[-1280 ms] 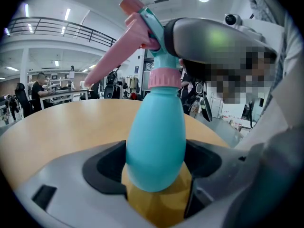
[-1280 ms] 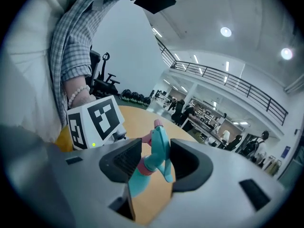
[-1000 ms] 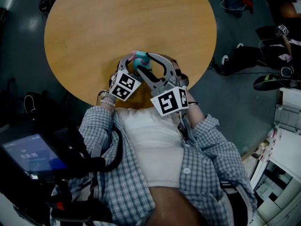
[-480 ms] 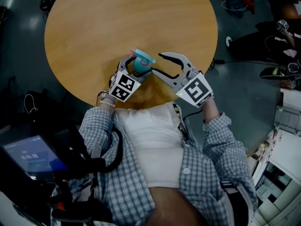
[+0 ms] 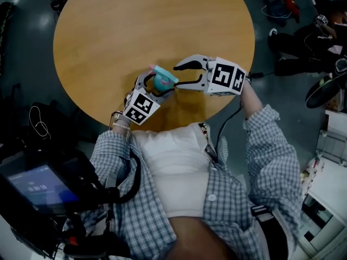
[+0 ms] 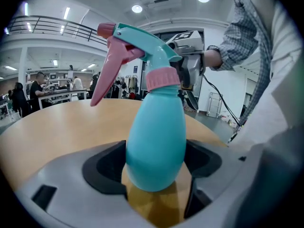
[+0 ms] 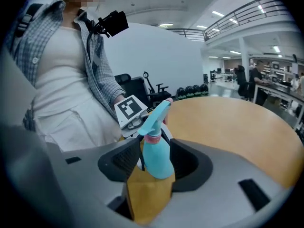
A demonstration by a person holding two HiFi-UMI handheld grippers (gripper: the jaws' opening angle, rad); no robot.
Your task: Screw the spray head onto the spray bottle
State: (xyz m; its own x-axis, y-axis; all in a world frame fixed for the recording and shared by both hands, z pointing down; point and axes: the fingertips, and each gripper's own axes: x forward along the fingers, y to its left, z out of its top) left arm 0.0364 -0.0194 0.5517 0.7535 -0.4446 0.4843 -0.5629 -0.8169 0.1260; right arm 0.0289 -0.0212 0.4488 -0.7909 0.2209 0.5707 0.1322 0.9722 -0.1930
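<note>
Plainly, the small turquoise plastic spray bottle stands upright near the edge of the round wooden table closest to the person; whether its base rests on the wood or hangs just above it I cannot tell. Its turquoise spray head with the pink trigger already sits on the neck, joined by a ribbed pink collar, though how far the thread is wound is not visible. The left gripper is clenched on the widest part of the body, 1 pad on each flank. The right gripper is released, its 2 jaws spread and empty, the tips just beside the head on the person's right and aimed at it; in the right gripper view the bottle lines up in the gap, but no pad touches it. I judge the bottle light and hollow, with thin walls that would dent under a hard squeeze, and its smooth egg-shaped body looks slippery enough to spin or ride up in the left gripper's hold, so a firm but measured hold low on the belly suits it. For turning, the ribbed collar seems the best place to bite: it is stiff and grooved, whereas the trigger would swing and the nozzle end gives poor purchase.
</note>
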